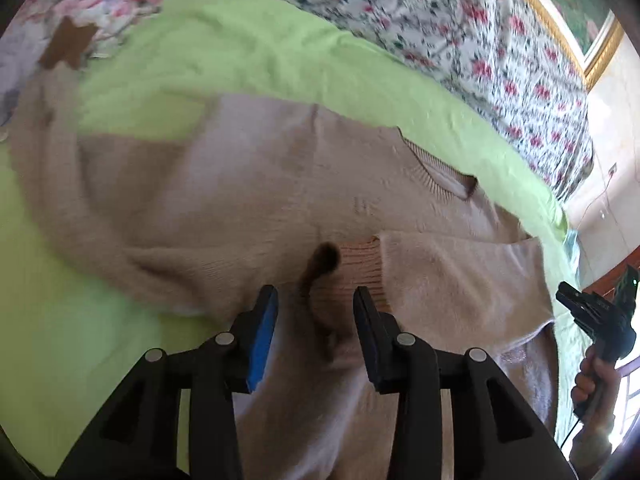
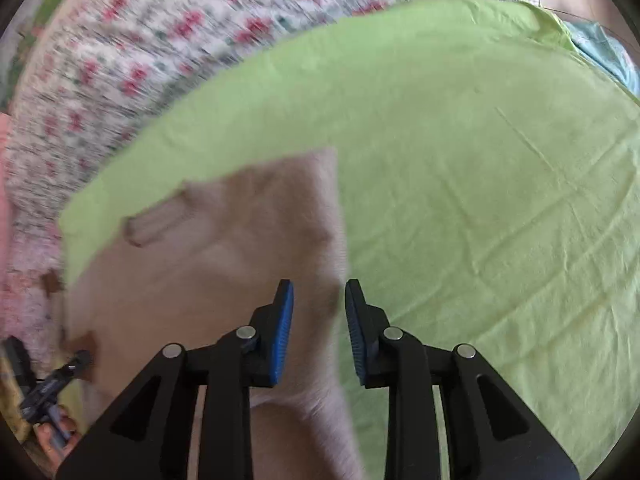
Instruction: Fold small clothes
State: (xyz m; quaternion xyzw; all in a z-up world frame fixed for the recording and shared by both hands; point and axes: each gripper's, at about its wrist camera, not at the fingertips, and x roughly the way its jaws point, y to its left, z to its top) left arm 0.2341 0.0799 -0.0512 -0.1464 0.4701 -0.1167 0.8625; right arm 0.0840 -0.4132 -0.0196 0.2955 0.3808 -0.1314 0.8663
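Showing sweater [image 1: 240, 184] cuff [image 1: 360, 268] (left view only).

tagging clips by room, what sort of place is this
Probably a bedroom: a sweater lies on a green sheet over a floral bedspread, with a gilt-framed picture on the wall.

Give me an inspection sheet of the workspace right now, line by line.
Surface: green sheet over a floral bedspread.
Job's things: beige sweater lying front up, one sleeve folded across the body, collar showing.
Clutter: brown patch at the sweater's far end, unclear what.
Grippers: left gripper open over the sleeve cuff; right gripper open over the sweater's edge.
Cables: thin cable hanging below the right hand.
Surroundings: gold-framed picture, pale wall.
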